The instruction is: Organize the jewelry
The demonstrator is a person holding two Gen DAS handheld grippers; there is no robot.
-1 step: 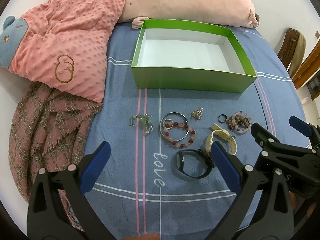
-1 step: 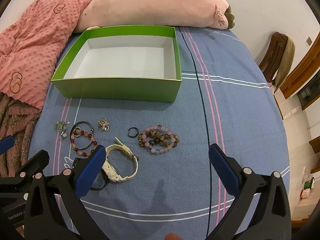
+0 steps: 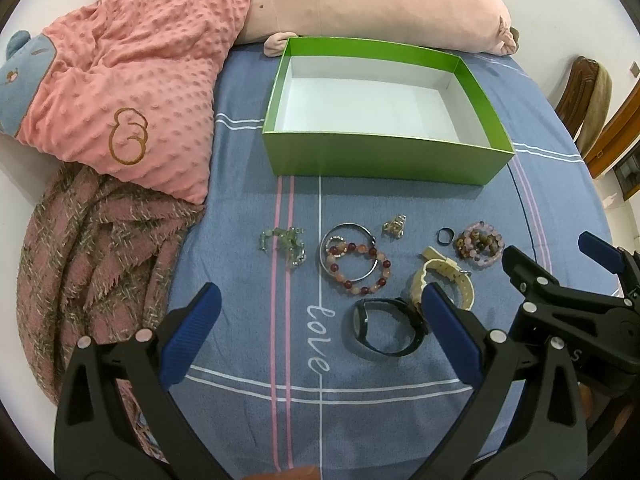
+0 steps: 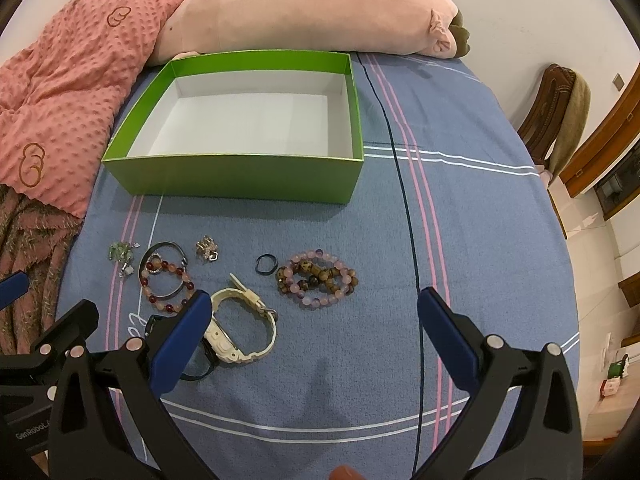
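Note:
An empty green box [image 3: 380, 156] with a white inside stands on the blue bedsheet. In front of it lie a green bead piece [image 3: 286, 242], a red-pink bead bracelet on a silver bangle [image 3: 354, 264], a gold charm [image 3: 395, 226], a black ring [image 3: 445, 236], purple-brown bead bracelets [image 4: 318, 280], a cream watch [image 4: 244, 332] and a black band [image 3: 384, 330]. My left gripper [image 3: 320, 300] hovers open above the sheet just short of the bracelets. Beside it, my right gripper [image 4: 315, 300] is open near the cream watch. Neither holds anything.
A pink dotted blanket [image 3: 132, 92] and a woven throw [image 3: 92, 256] cover the left of the bed. A long pink plush pillow [image 3: 380, 4] lies behind the box. A wooden chair [image 4: 556, 116] stands past the bed's right edge.

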